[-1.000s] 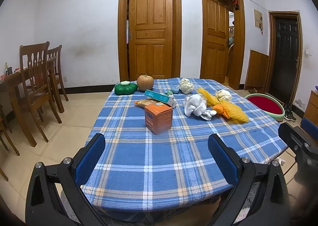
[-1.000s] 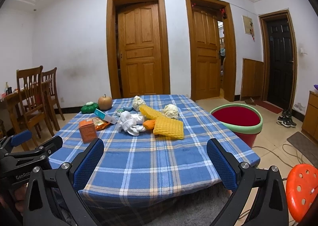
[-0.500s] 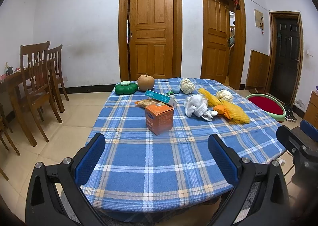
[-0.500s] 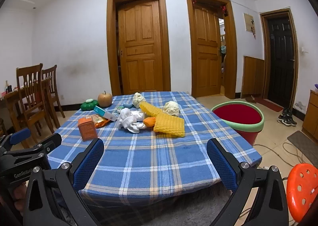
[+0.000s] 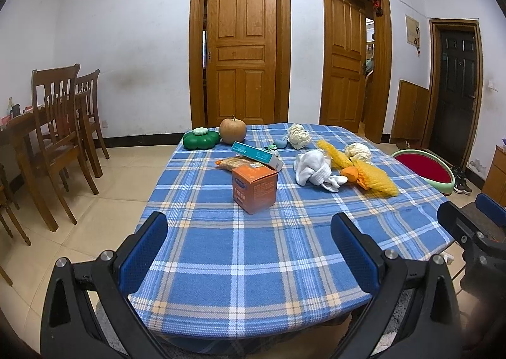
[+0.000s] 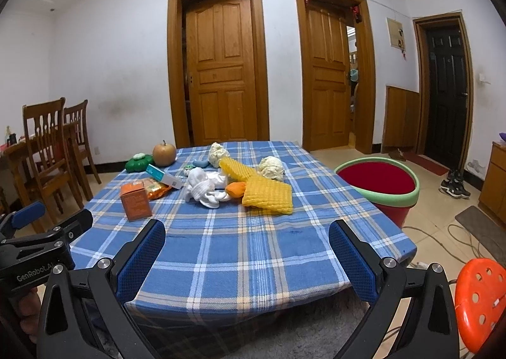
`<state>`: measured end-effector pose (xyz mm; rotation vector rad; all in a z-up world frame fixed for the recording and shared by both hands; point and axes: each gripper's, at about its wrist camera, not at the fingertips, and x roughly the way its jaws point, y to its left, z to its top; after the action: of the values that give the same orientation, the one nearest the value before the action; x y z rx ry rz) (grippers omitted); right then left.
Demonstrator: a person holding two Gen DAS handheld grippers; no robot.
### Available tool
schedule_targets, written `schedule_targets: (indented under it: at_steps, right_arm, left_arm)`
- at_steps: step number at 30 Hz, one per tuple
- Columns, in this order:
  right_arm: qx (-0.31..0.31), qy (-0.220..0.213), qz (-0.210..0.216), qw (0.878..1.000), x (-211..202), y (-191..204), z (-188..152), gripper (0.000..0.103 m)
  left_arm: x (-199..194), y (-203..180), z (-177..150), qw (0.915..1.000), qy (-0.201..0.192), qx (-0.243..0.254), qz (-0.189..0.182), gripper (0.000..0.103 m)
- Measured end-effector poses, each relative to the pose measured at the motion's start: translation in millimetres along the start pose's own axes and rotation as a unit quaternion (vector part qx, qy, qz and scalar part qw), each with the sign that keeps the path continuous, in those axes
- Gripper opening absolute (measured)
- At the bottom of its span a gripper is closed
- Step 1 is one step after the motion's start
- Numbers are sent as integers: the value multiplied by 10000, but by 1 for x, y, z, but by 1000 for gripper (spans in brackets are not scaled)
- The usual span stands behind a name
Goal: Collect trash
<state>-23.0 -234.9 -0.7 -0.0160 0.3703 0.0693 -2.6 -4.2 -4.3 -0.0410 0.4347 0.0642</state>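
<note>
The orange box (image 5: 254, 189) stands just ahead of the left hand-held gripper (image 5: 249, 251), nearer than the right hand-held gripper (image 6: 246, 256); both spread wide, empty, at the bench's (image 5: 253, 264) near edge.

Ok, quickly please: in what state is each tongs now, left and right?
Left tongs: open, holding nothing, above the near edge of the table.
Right tongs: open, holding nothing.

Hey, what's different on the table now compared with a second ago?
Almost nothing. Both grippers, left and right, drifted slightly toward the table, open and empty. The orange box, yellow nets and red bin stayed put.
</note>
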Motion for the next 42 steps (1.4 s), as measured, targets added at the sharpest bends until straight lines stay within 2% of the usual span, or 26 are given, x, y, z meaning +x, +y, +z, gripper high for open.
schedule_targets:
  at_steps: [20, 23, 26, 30, 33, 38, 42]
  right_arm:
    - [-33, 57, 137, 9999, 2, 1, -1, 103]
    - [198, 259, 148, 9994, 21, -7, 5, 103]
    - [581, 504, 169, 9969, 48, -19, 14, 103]
    - [201, 844, -52, 9962, 95, -22, 31, 103]
    - [284, 1165, 21, 9928, 124, -31, 39, 103]
    - [666, 1747, 106, 9823, 175, -56, 46, 103]
    - [964, 2120, 329, 9719, 198, -64, 46, 101]
  left_arm:
    - [6, 6, -3, 9997, 170, -156, 34, 101]
    - [12, 10, 1, 9996, 198, -189, -44, 101]
    - [24, 13, 7, 9996, 196, -188, 52, 101]
    - [51, 13, 15, 9983, 469, -198, -277, 101]
    - [71, 10, 19, 9962, 708, -281, -434, 101]
    - [88, 3, 29, 9958, 758, -223, -471, 101]
    - [92, 2, 39, 9954, 764, -194, -547, 101]
